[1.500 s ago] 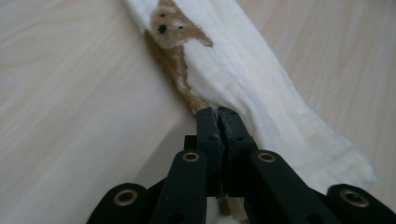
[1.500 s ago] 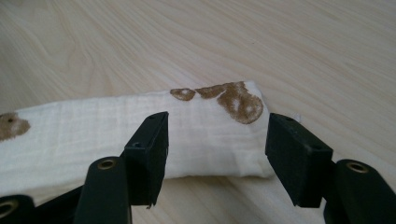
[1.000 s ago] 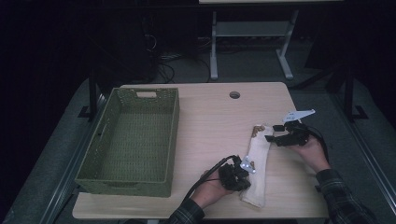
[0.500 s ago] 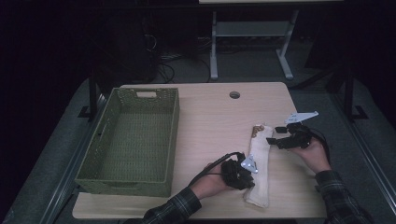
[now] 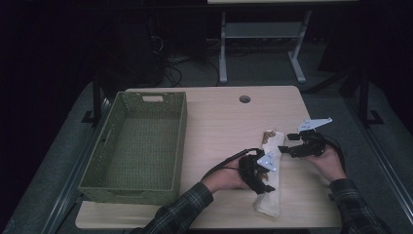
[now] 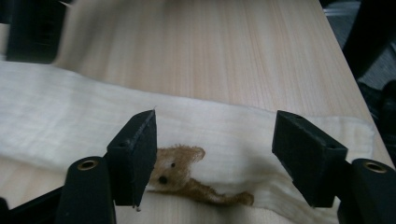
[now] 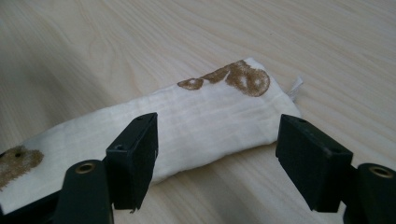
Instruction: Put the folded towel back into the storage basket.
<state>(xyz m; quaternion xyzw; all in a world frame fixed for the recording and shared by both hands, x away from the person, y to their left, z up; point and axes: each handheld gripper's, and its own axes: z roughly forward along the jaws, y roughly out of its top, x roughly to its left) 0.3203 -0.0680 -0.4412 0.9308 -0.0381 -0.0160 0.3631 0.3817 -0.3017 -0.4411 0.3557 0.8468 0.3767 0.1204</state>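
Observation:
A folded cream cloth (image 5: pixel 269 202) with brown bear prints lies lengthwise on the table, right of centre. My left gripper (image 5: pixel 265 178) hovers at the cloth's middle. In the left gripper view the cloth (image 6: pixel 70 112) runs across the picture under the left gripper (image 6: pixel 215 140). Its jaws have just been opening and stand wide apart, pressing on nothing. My right gripper (image 5: pixel 285 145) points at the cloth's far end. The right gripper (image 7: pixel 217 140) is open, its jaws a touch wider than before, and the cloth end (image 7: pixel 210 112) with a bear print lies just beyond them, untouched.
A green woven basket (image 5: pixel 97 161) stands empty on the left half of the wooden table (image 5: pixel 219 126). A round cable hole (image 5: pixel 245 99) sits near the far edge. Behind the table are a white metal stand and cables on a dark floor.
The left gripper's jaws have opened off the cloth and that hand has shifted slightly away from me. The right hand has stayed where it was.

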